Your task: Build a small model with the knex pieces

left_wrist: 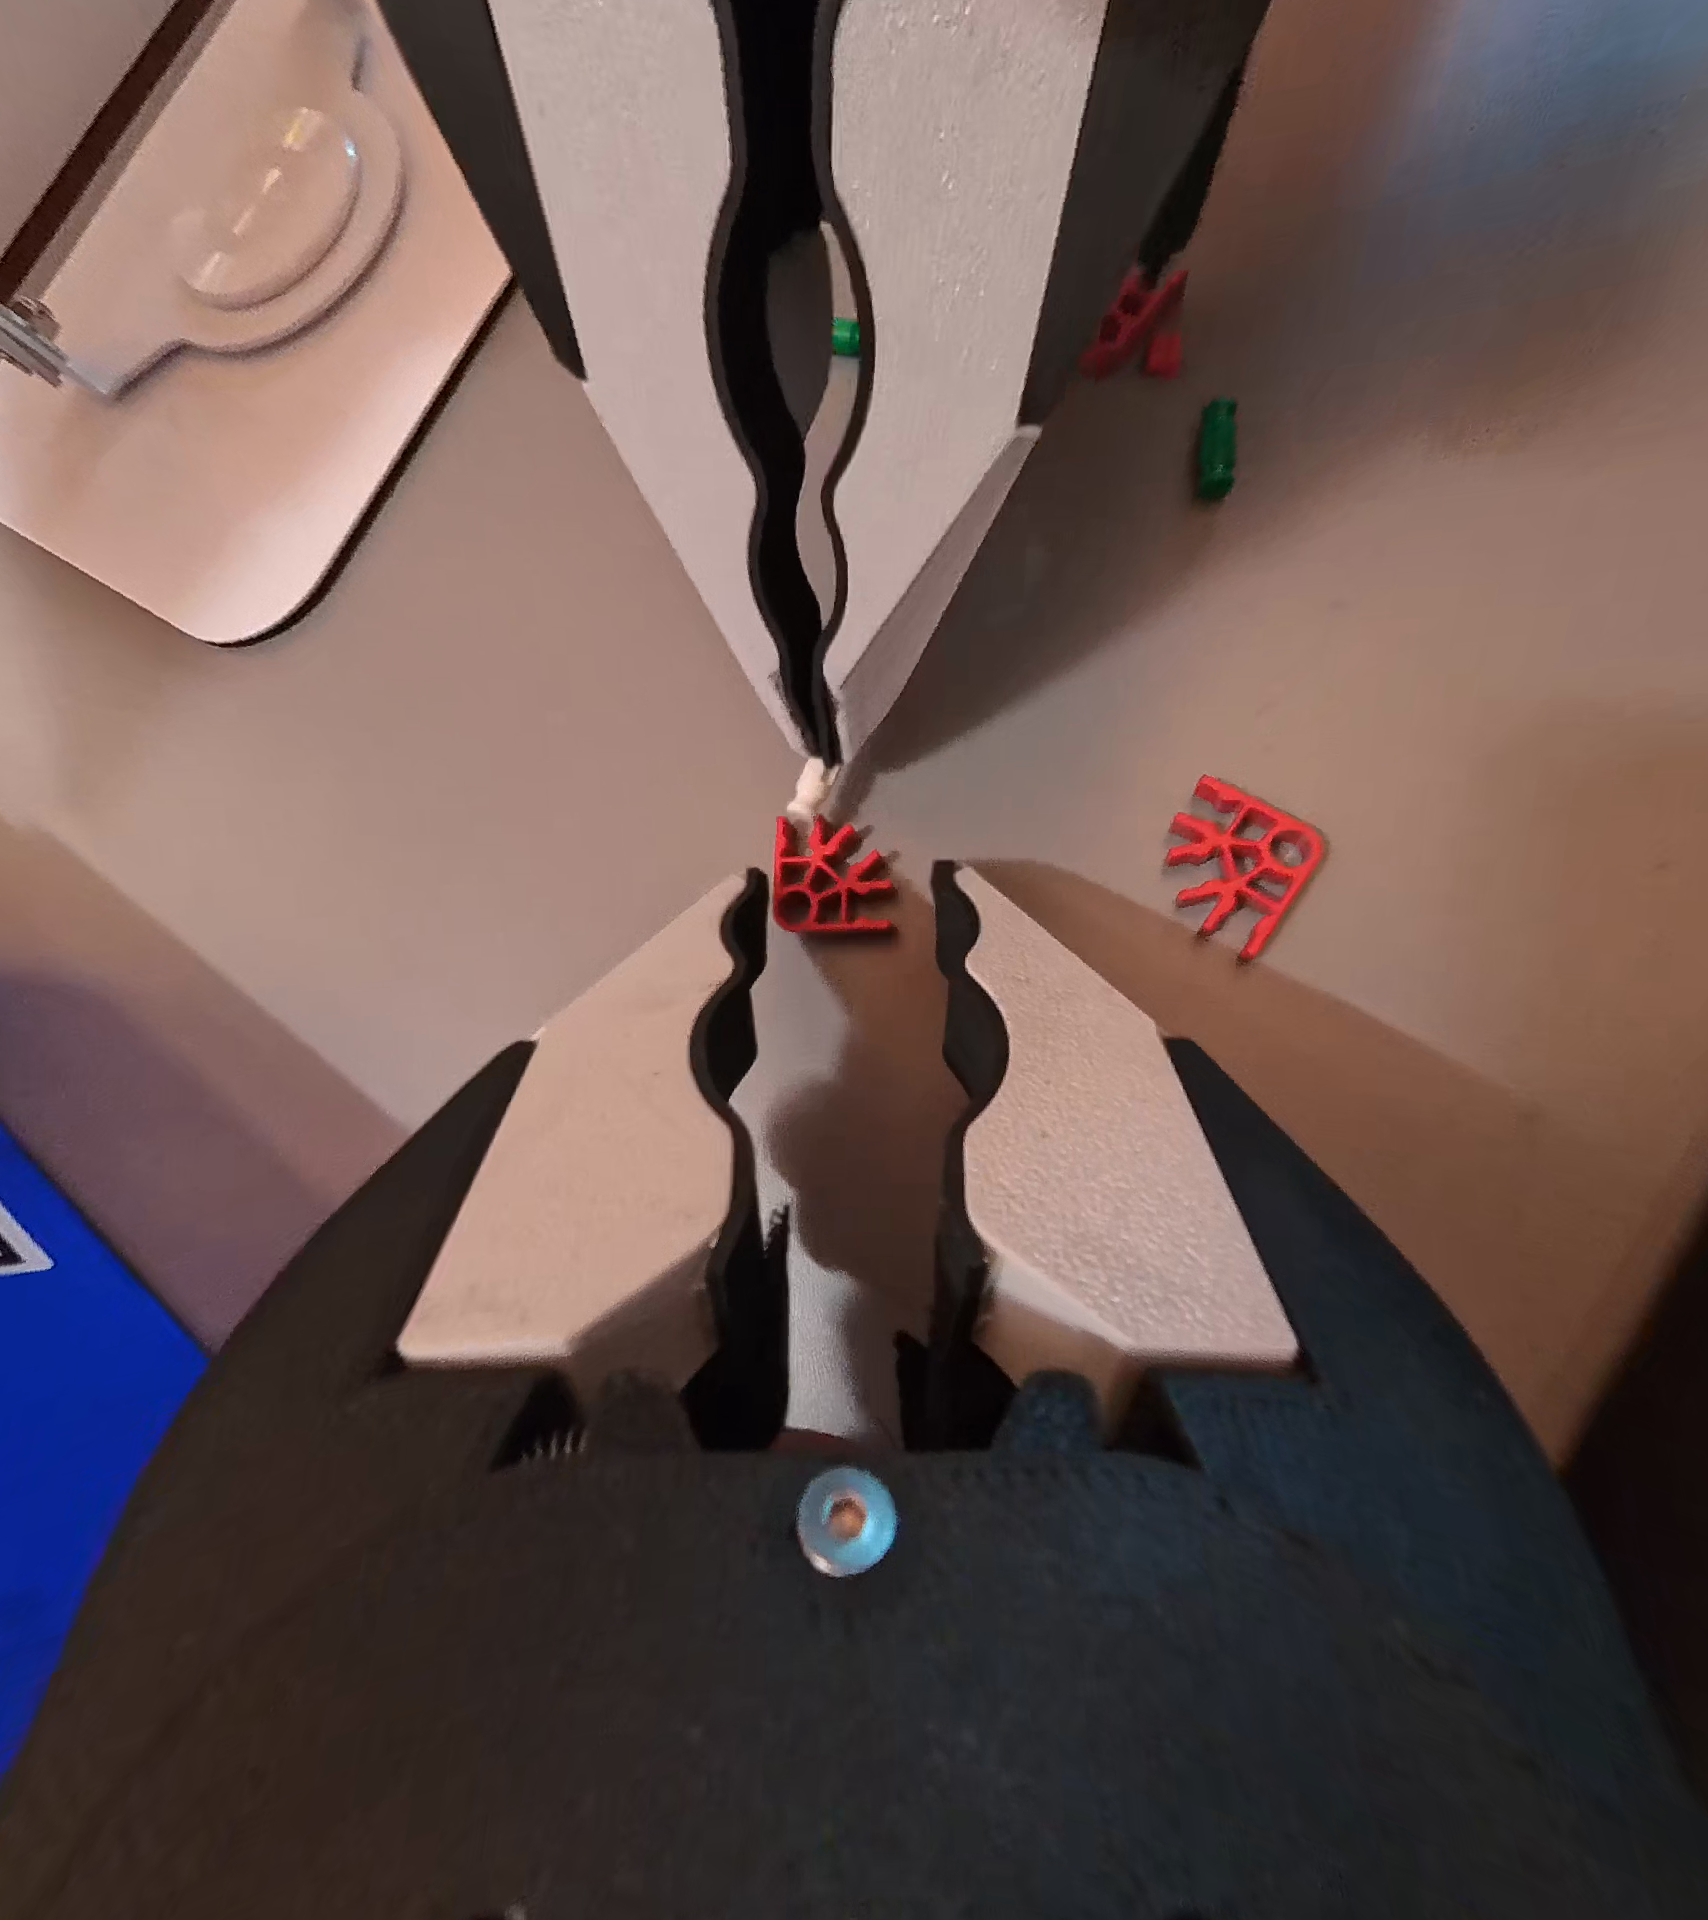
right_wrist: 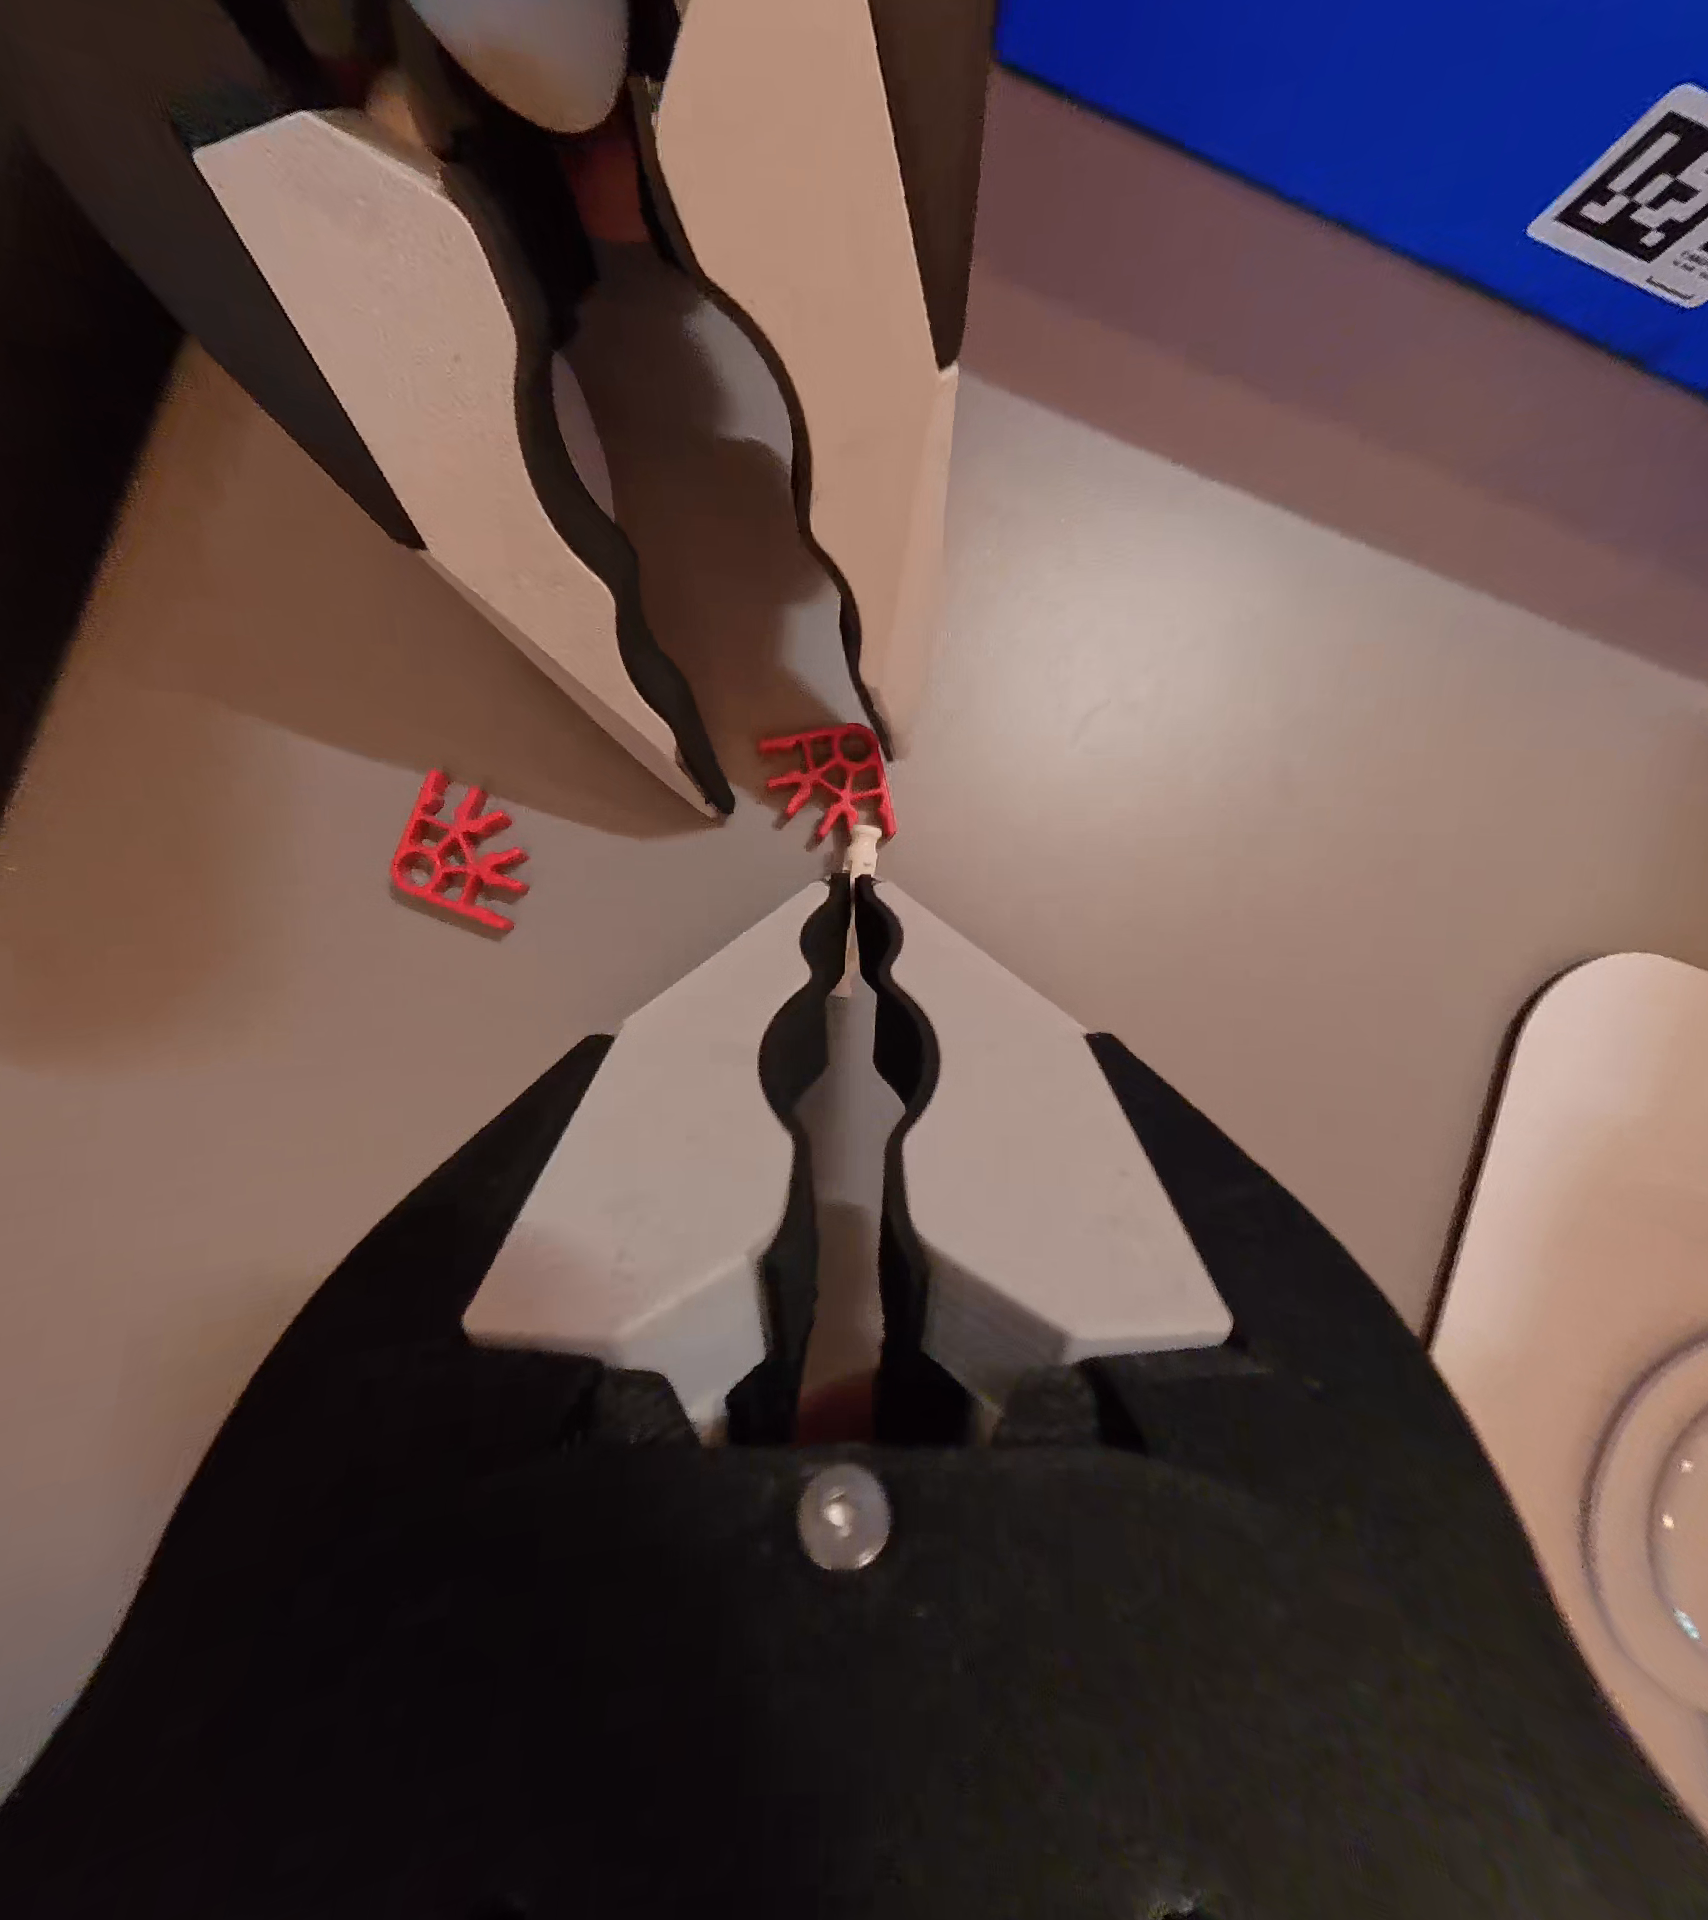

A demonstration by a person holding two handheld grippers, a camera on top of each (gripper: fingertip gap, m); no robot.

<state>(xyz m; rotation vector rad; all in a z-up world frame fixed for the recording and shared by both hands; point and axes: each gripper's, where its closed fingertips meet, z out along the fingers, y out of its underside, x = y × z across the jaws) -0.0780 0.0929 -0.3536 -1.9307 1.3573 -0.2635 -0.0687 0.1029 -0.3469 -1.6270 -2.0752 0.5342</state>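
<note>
right claw (right_wrist: 848,883) pinching white rod (right_wrist: 862,847), left claw (left_wrist: 848,883) spread around red connector (left_wrist: 829,878)

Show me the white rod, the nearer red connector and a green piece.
White rod (right_wrist: 862,847), right wrist view: its free end.
Red connector (left_wrist: 829,881), left wrist view: its middle spokes.
Green piece (left_wrist: 1216,449), left wrist view: mid-body.

Small white plastic rod (right_wrist: 860,854) is sitting pinched at right gripper (right_wrist: 848,885) tips, its free end touching flat red fan-shaped plastic connector (right_wrist: 834,781) lying between left gripper (left_wrist: 848,878) tips.
</note>
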